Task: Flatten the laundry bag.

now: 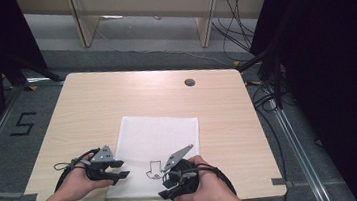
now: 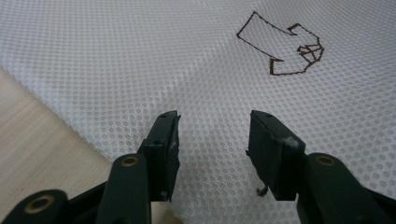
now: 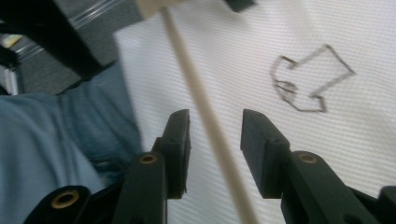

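A white mesh cloth (image 1: 160,132) lies on the front half of the wooden table (image 1: 116,97), and its near end hangs over the front edge. A dark outline drawing (image 1: 154,171) marks the cloth near that edge. My left gripper (image 1: 122,169) lies low at the cloth's left side. Its jaws stand apart over the mesh (image 2: 116,56) with nothing pinched, and the drawing (image 2: 285,46) lies ahead of them. My right gripper (image 1: 167,188) is at the table's front edge, open, its jaws on either side of the edge strip (image 3: 205,116). The drawing (image 3: 308,79) lies to its right.
A round cable hole (image 1: 189,82) sits near the table's far edge. Black curtains stand on both sides, and cables run over the floor at the right. A taped "5" (image 1: 22,123) marks the floor at the left. Blue trousers (image 3: 56,135) show below the table edge.
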A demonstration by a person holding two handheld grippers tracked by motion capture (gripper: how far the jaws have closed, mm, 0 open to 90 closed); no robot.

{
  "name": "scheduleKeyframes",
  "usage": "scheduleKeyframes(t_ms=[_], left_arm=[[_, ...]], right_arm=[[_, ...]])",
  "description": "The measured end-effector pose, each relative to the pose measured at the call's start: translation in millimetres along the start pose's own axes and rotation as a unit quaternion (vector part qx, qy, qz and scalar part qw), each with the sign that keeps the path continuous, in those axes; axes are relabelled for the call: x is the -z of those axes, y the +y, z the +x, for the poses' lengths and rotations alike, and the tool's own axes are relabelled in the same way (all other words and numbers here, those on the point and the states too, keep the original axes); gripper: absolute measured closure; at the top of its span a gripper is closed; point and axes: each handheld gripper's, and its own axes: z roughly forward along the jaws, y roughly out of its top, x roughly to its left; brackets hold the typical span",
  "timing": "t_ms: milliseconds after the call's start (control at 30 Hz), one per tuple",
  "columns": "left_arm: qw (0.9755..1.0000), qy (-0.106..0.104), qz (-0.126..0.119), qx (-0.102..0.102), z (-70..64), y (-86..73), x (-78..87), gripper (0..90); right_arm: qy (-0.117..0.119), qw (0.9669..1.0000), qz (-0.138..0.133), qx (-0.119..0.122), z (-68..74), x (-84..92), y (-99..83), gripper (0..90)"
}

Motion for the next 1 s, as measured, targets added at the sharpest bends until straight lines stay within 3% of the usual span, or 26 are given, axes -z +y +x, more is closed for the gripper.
scheduleKeyframes(t_ms=[133, 167, 200, 233, 267, 367, 467, 533, 567, 733, 800, 833, 867, 933, 1000], left_arm=[[0.9996, 0.005, 0.022, -0.017, -1.7, -0.9, -0.5, 63.5], [0.9996, 0.005, 0.022, -0.017, -1.7, -0.9, -0.5, 67.0], [0.9995, 0.004, 0.024, -0.021, -2.9, -0.6, -0.7, 70.6], [0.9992, 0.002, 0.032, -0.022, -3.9, -0.2, -0.2, 70.6], [0.9989, 0.003, 0.041, -0.023, -5.7, 0.7, 0.0, 76.6], [0.9984, 0.003, 0.051, -0.026, -7.8, 1.8, 0.4, 82.3], [0.9972, -0.002, 0.064, -0.039, -7.4, 2.7, 1.8, 84.9], [0.9978, 0.001, 0.060, -0.028, -8.5, 3.0, 1.0, 85.7], [0.9955, -0.003, 0.084, -0.045, -5.4, 4.4, 3.4, 85.8], [0.9953, 0.000, 0.084, -0.049, -5.7, 5.1, 2.8, 85.7], [0.9961, 0.002, 0.079, -0.038, -5.8, 5.4, 0.9, 85.8], [0.9976, 0.009, 0.063, -0.025, -6.5, 5.9, -1.4, 85.8], [0.9977, 0.010, 0.065, -0.015, -5.4, 6.6, -2.4, 86.0], [0.9974, 0.008, 0.066, -0.027, -3.4, 7.4, -2.3, 86.1], [0.9978, 0.016, 0.063, -0.012, -1.1, 9.6, -5.3, 86.1]], right_arm=[[-0.042, 0.9984, 0.019, -0.033, -31.4, -6.6, -8.9, 80.2], [-0.042, 0.9984, 0.019, -0.033, -31.4, -6.6, -8.9, 80.2], [-0.062, 0.9953, 0.037, -0.065, -45.9, -10.2, -15.2, 90.0], [-0.062, 0.9953, 0.037, -0.065, -45.9, -10.2, -15.2, 90.0], [-0.083, 0.9914, 0.050, -0.088, -62.4, -14.7, -23.0, 90.0], [-0.091, 0.9880, 0.065, -0.107, -74.2, -21.2, -31.7, 90.0], [-0.095, 0.9864, 0.069, -0.116, -77.5, -26.9, -37.6, 90.0], [-0.098, 0.9846, 0.077, -0.123, -76.7, -28.8, -38.5, 90.0], [-0.099, 0.9853, 0.073, -0.119, -77.2, -29.3, -38.5, 90.0], [-0.108, 0.9844, 0.073, -0.119, -80.0, -30.1, -36.0, 90.0], [-0.112, 0.9836, 0.073, -0.121, -81.0, -30.7, -34.9, 90.0], [-0.114, 0.9826, 0.074, -0.126, -81.1, -30.5, -33.8, 90.0], [-0.116, 0.9823, 0.073, -0.128, -84.9, -30.8, -31.8, 90.0], [-0.119, 0.9820, 0.071, -0.128, -86.5, -30.9, -31.3, 90.0], [-0.123, 0.9809, 0.069, -0.134, -91.9, -30.9, -28.7, 90.0]])
